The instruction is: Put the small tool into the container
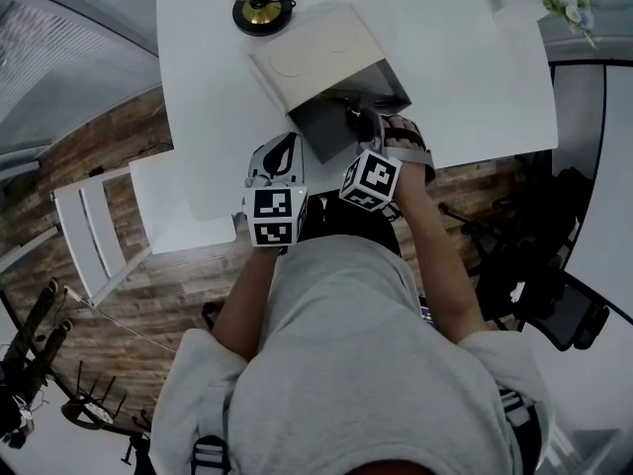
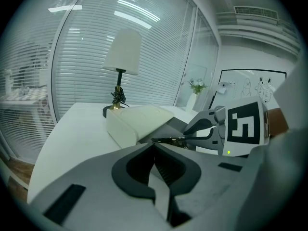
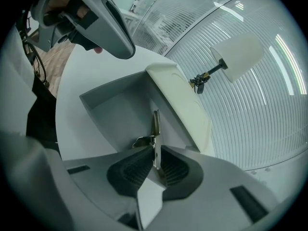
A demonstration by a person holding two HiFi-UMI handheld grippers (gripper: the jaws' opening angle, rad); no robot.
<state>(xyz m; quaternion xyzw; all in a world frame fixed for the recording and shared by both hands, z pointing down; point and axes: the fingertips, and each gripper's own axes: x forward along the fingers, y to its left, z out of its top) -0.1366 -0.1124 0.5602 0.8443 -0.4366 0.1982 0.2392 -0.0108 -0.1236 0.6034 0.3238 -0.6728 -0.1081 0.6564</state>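
Observation:
A grey container with its cream lid swung open sits near the front edge of the white table. My right gripper hangs over the container's open mouth, shut on a small metal tool that sticks out past the jaws above the grey interior. My left gripper is just left of the container with its jaws shut and empty. In the left gripper view the lid is ahead, and the right gripper holds the tool at its edge.
A lamp with a dark round base and white shade stands behind the container. A white chair is tucked at the table's left front. Flowers sit at the far right corner. Wooden floor lies left of the table.

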